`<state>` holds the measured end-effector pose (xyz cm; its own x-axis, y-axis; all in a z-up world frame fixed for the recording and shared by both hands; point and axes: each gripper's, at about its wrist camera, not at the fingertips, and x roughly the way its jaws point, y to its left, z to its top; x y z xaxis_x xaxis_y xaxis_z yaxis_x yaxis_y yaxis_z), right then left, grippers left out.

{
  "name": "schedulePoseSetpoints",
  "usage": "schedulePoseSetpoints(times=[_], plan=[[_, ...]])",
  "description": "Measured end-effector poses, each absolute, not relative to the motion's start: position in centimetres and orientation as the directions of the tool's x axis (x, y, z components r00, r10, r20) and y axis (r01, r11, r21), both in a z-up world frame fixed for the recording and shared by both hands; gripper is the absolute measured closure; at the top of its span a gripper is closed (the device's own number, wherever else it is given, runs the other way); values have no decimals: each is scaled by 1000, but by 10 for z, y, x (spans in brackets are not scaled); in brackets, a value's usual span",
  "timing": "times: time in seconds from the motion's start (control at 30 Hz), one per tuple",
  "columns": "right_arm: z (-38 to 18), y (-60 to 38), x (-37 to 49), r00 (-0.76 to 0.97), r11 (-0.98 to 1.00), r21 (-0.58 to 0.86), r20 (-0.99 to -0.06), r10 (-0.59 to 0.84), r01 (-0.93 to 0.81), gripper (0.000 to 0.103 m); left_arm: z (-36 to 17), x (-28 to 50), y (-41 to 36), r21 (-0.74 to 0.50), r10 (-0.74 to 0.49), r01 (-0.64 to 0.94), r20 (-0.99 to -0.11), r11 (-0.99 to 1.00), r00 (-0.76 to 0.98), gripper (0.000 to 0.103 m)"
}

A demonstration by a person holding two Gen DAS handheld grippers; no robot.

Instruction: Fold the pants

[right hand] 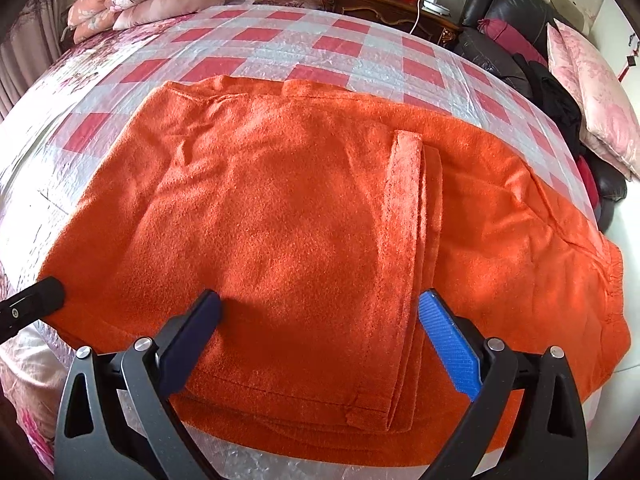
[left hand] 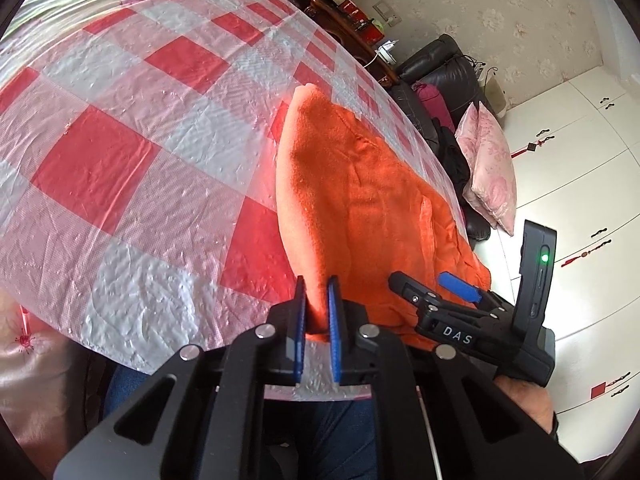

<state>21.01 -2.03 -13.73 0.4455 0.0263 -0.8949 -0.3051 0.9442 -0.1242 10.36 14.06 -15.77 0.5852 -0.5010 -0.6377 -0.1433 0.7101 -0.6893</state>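
My left claw [left hand: 317, 306] pinched on pants [right hand: 280, 208] edge; right claw [right hand: 320, 312] wide, hovering. Mid-fold; next: grip, carry edge over.

Orange pants [right hand: 280, 208] on checkered bed [right hand: 344, 46]

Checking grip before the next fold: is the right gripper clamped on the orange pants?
No, the right gripper stands wide open, its fingers spread apart above the orange pants.
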Motion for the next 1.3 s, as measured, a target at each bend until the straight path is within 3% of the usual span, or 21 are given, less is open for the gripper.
schedulePoseSetpoints(times=[0.13, 0.4, 0.53, 0.83, 0.93, 1.0, 1.1, 1.3], plan=[[-127, -6, 213, 448, 936, -164, -894, -7, -312, 8, -161, 98, 152, -711, -513, -140, -614, 689, 599, 94], [-101, 60, 237, 349, 918, -22, -928, 129, -396, 9, -158, 89, 167, -695, -490, -104, -597, 711, 635, 95], [-99, 112, 248, 317, 892, -30, -940, 129, -451, 11, -156, 80, 182, -697, -478, -106, -585, 709, 655, 95], [-127, 195, 239, 274, 825, -125, -961, 37, -551, 23, -113, 59, 147, -382, -284, 26, -640, 924, 714, 95], [-129, 193, 237, 291, 820, -147, -957, 24, -554, 40, -104, 56, 133, -316, -260, 62, -635, 947, 727, 95], [-126, 190, 236, 313, 815, -170, -950, 15, -555, 78, -102, 56, 132, -315, -260, 66, -630, 947, 732, 95], [-119, 173, 242, 301, 845, -104, -951, 71, -525, 95, -104, 53, 140, -379, -295, 48, -626, 924, 722, 95], [-92, 138, 253, 264, 873, 94, -933, 245, -478, 98, -76, 55, 124, -393, -327, 90, -593, 915, 736, 96]])
